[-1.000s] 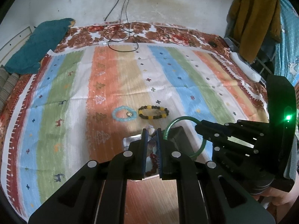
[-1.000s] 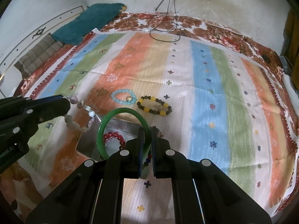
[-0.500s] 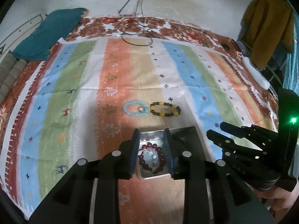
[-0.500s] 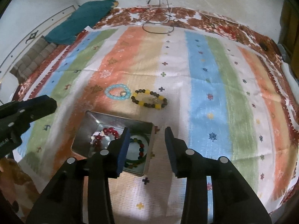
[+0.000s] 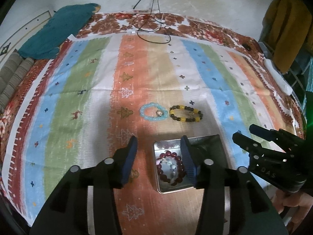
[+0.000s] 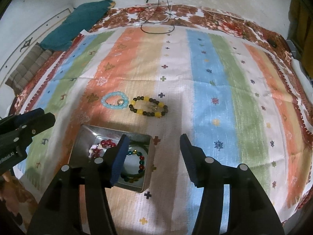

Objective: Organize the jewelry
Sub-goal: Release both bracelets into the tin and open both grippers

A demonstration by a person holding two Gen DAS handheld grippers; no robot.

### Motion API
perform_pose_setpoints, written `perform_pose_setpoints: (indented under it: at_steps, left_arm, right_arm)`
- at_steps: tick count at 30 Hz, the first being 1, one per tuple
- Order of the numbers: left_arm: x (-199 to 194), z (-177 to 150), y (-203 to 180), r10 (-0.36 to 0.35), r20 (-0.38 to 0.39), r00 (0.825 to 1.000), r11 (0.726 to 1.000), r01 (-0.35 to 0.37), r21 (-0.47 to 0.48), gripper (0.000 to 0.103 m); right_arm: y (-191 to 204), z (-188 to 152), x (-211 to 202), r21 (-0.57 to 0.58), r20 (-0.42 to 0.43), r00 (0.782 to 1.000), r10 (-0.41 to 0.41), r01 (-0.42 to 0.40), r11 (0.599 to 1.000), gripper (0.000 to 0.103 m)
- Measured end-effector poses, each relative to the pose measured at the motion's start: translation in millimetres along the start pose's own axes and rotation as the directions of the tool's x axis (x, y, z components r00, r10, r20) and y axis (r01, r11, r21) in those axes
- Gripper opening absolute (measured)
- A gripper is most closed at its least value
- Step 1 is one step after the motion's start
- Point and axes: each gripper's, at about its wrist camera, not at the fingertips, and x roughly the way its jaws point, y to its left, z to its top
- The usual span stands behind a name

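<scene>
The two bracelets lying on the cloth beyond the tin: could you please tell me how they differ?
The light blue bracelet is one pale colour throughout; the dark-and-yellow bracelet alternates dark beads with yellow ones. The blue one forms a smaller, rounder loop; the dark-and-yellow one is a longer oval. The blue one lies left, the other right. Both are beaded, lie flat on the striped cloth, side by side, outside the tin.

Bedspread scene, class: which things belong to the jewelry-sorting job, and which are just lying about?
Belongs to the job:
metal tin
red bead bracelet
light blue bracelet
yellow-and-dark bead bracelet

Just lying about:
teal cloth
black cable
mustard garment
</scene>
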Motion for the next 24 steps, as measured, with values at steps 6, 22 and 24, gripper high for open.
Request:
perform_pose_setpoints:
  at_steps: [6,22,24]
  left_arm:
    - [6.3,4.6,2.9,0.012,-0.012,1.0,1.0,-0.012,-0.009,0.058]
    - [36.0,30.9,11.8,0.073,-0.045,0.996,0.997,-0.073,-0.002,0.077]
    - [38.7,33.9,12.6,0.077,-0.047,0.996,0.997,-0.077,0.003,0.078]
  right_arm:
    - [-1.9,5.7,6.6,0.006,-0.014,1.0,-0.007,0.007,1.0,0.061]
    - [-9.8,28.6,29.1,0.003,-0.049,0.998,-0.028,0.028,1.0,0.073]
    - [-10.6,32.3,33.1,0.003,-0.052,0.998,-0.028,0.028,1.0,0.074]
